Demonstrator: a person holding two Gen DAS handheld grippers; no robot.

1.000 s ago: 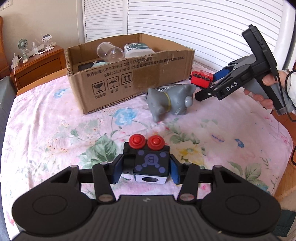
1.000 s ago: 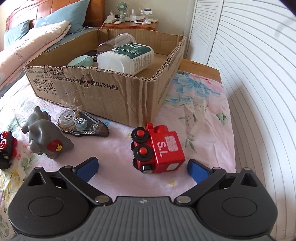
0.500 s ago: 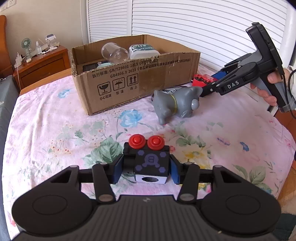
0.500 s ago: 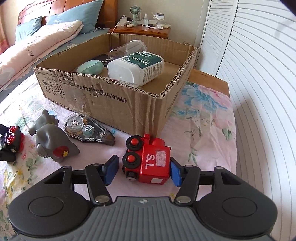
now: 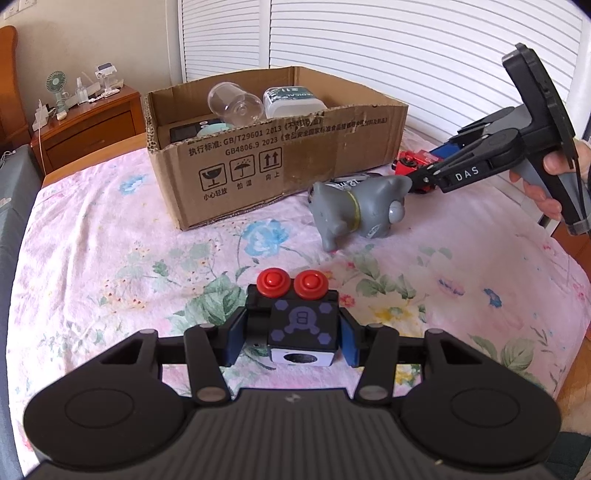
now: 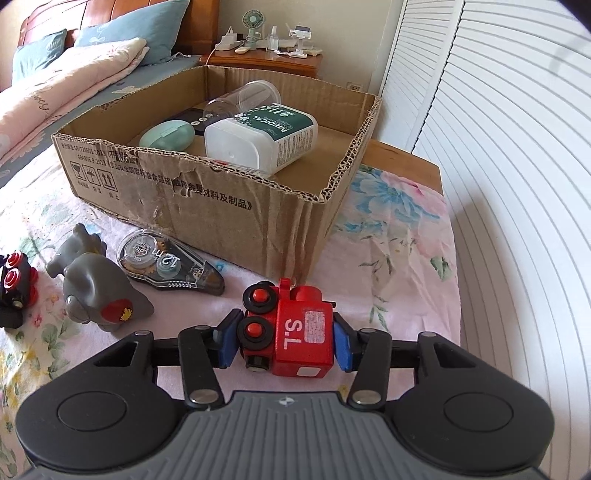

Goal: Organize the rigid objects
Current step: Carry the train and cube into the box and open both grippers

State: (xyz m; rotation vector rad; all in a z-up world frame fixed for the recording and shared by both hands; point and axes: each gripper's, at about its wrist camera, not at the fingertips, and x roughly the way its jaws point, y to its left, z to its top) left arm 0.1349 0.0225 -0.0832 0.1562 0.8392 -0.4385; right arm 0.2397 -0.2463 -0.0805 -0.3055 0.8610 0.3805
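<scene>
Toys sit in both tongs. The right tongs point(image 6: 284, 341) have just been closing, and their blue pads now pinch the sides of a red toy locomotive point(image 6: 295, 338) marked "S.L", which rests on the bed just in front of the near corner of the cardboard box point(image 6: 207, 192). The left tongs point(image 5: 292, 334) pinch a black toy engine point(image 5: 295, 317) with two red round buttons and purple hexagons on its top, also down on the bedspread point(image 5: 110, 266).

Between the two toys lie a grey rubber elephant point(image 5: 360, 210) on its side and a clear correction-tape dispenser point(image 6: 166, 264) marked "12 m", close to the box wall. Inside the open box are a white bottle with a green "MEDICAL" label point(image 6: 264, 142), a clear plastic cup point(image 6: 243, 98) on its side, a mint-green oval case point(image 6: 168, 134) and a flat dark device partly hidden behind them. In the left wrist view a person's hand point(image 5: 546, 184) grips the handle of the right tool.

The bedspread is pale pink with blue flowers and green leaves, lightly wrinkled. Toward the headboard are blue pillows point(image 6: 140, 35) and a folded pink quilt point(image 6: 62, 85). A wooden nightstand point(image 5: 88, 129) carries a small green fan point(image 5: 57, 83), a charger with its cord and a few small clear items. White louvered doors point(image 6: 517, 147) run along the side of the bed beyond the box.
</scene>
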